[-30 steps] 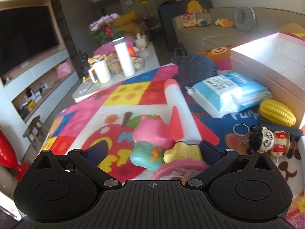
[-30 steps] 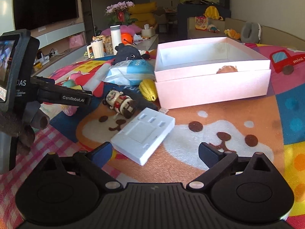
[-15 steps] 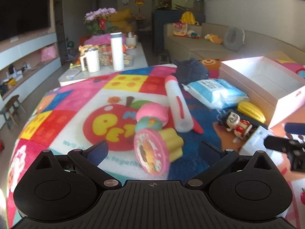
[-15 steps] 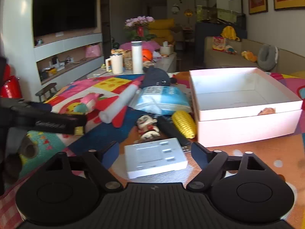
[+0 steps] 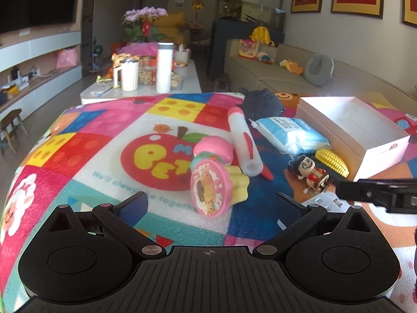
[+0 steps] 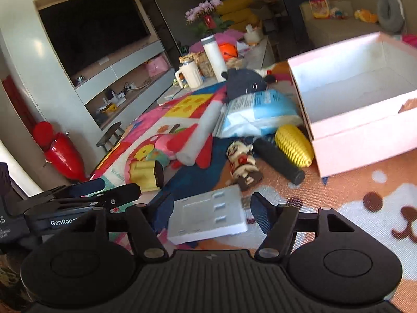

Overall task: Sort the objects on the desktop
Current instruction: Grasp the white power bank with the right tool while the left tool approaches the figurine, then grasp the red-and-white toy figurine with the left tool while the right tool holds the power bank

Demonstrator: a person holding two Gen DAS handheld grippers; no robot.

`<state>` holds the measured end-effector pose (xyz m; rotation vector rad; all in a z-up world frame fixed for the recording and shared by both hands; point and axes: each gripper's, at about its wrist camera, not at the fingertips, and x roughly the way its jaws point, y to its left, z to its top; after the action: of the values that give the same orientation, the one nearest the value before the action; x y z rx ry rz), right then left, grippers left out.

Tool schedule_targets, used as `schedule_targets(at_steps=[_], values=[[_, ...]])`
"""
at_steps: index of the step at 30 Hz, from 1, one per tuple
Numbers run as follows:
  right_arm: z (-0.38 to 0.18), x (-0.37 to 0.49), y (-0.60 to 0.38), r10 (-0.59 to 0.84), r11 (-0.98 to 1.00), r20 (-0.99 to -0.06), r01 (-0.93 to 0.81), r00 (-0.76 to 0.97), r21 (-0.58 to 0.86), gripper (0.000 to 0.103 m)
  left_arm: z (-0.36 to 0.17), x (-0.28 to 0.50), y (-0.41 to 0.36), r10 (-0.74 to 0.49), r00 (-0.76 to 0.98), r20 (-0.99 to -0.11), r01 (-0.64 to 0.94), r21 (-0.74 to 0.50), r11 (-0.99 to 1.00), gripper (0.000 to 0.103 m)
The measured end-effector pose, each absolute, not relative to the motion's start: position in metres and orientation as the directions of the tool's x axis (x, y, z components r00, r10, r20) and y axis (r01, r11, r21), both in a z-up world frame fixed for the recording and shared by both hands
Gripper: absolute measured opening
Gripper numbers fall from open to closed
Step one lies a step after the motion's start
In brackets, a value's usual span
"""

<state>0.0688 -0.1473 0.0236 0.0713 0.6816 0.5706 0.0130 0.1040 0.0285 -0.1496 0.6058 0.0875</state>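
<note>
Between my right fingers: the white flat device (image 6: 208, 217) lies tilted on the play mat (image 6: 338, 208), its near end inside the gap
Right gripper (image 6: 208, 208): jaws about half open and closing; the left pad (image 6: 163, 208) sits at the device's left edge and the right pad (image 6: 260, 212) just beside its right edge, but I cannot tell whether either is pressing yet
Left gripper (image 5: 216, 206): jaws spread wide with nothing gripped; only the mat and the lower rim of the pink round toy (image 5: 208, 187) show between the pads
Pink round toy: lying on its side just ahead of my left fingers, its picture face turned toward the camera, a yellow piece (image 5: 238, 184) attached behind it
White tube (image 5: 245, 143): beyond the toy, lying lengthwise away from me
Figurine (image 6: 242, 164): just beyond the device, lying on its back
Black roller (image 6: 278, 160) and yellow corn (image 6: 294, 146): side by side, between the figurine and the box
Pink box (image 6: 365, 140): open, right of the clutter, a small brown item (image 6: 406, 105) in its near corner
Blue tissue pack (image 6: 258, 109): behind the corn, against the box's left wall
</note>
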Motion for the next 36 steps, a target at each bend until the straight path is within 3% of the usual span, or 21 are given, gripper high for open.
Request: schedule_targets(at_steps=[1, 2, 5, 8, 11, 16, 18, 19, 21, 22, 23, 27, 30, 36], values=[[0.025, 0.07, -0.142, 0.445, 0.883, -0.583, -0.442, 0.68, 0.158, 0.059, 0.027, 0.012, 0.102, 0.024, 0.817, -0.576, -0.114, -0.12, 0.986, 0.103], [0.024, 0.074, -0.137, 0.362, 0.913, -0.59, -0.403, 0.722, 0.068, 0.046, 0.026, 0.011, 0.099, 0.008, 0.816, -0.579, -0.098, -0.124, 0.987, 0.103], [0.015, 0.088, -0.129, 0.253, 0.93, -0.609, -0.362, 0.752, -0.06, 0.031, 0.022, 0.006, 0.088, -0.041, 0.811, -0.584, -0.048, -0.136, 0.99, 0.103], [0.004, 0.096, -0.121, 0.21, 0.926, -0.617, -0.357, 0.759, -0.124, 0.03, 0.018, 0.004, 0.081, -0.064, 0.803, -0.593, -0.029, -0.146, 0.989, 0.103], [0.003, 0.099, -0.123, 0.23, 0.929, -0.634, -0.36, 0.738, -0.083, 0.03, 0.017, 0.002, 0.081, -0.063, 0.801, -0.596, -0.031, -0.146, 0.989, 0.103], [0.019, 0.079, -0.127, 0.479, 0.844, -0.613, -0.522, 0.628, 0.124, 0.03, 0.018, 0.001, 0.093, -0.026, 0.803, -0.596, -0.081, -0.153, 0.985, 0.103], [0.023, 0.067, -0.129, 0.513, 0.825, -0.601, -0.546, 0.613, 0.147, 0.03, 0.019, 0.0, 0.098, -0.009, 0.804, -0.594, -0.105, -0.157, 0.982, 0.103], [0.025, 0.061, -0.127, 0.509, 0.825, -0.596, -0.549, 0.621, 0.133, 0.033, 0.02, 0.0, 0.1, -0.002, 0.805, -0.594, -0.115, -0.16, 0.98, 0.103], [0.027, 0.05, -0.125, 0.495, 0.833, -0.595, -0.54, 0.633, 0.118, 0.062, 0.02, 0.0, 0.103, 0.01, 0.802, -0.597, -0.135, -0.165, 0.977, 0.103], [0.027, 0.045, -0.126, 0.494, 0.835, -0.586, -0.537, 0.642, 0.116, 0.087, 0.021, 0.001, 0.104, 0.015, 0.801, -0.598, -0.142, -0.166, 0.976, 0.103], [0.026, 0.038, -0.125, 0.491, 0.837, -0.574, -0.538, 0.655, 0.101, 0.098, 0.021, 0.001, 0.105, 0.017, 0.801, -0.599, -0.145, -0.167, 0.975, 0.103], [0.019, 0.042, -0.117, 0.48, 0.836, -0.613, -0.539, 0.627, 0.103, 0.103, 0.021, 0.0, 0.107, 0.057, 0.796, -0.602, -0.18, -0.145, 0.973, 0.103], [0.014, 0.052, -0.113, 0.504, 0.826, -0.637, -0.542, 0.583, 0.157, 0.103, 0.022, -0.003, 0.115, 0.089, 0.793, -0.603, -0.223, -0.151, 0.963, 0.103], [0.002, 0.06, -0.098, 0.481, 0.82, -0.674, -0.559, 0.561, 0.12, 0.103, 0.029, -0.009, 0.129, 0.138, 0.796, -0.59, -0.291, -0.172, 0.941, 0.103]])
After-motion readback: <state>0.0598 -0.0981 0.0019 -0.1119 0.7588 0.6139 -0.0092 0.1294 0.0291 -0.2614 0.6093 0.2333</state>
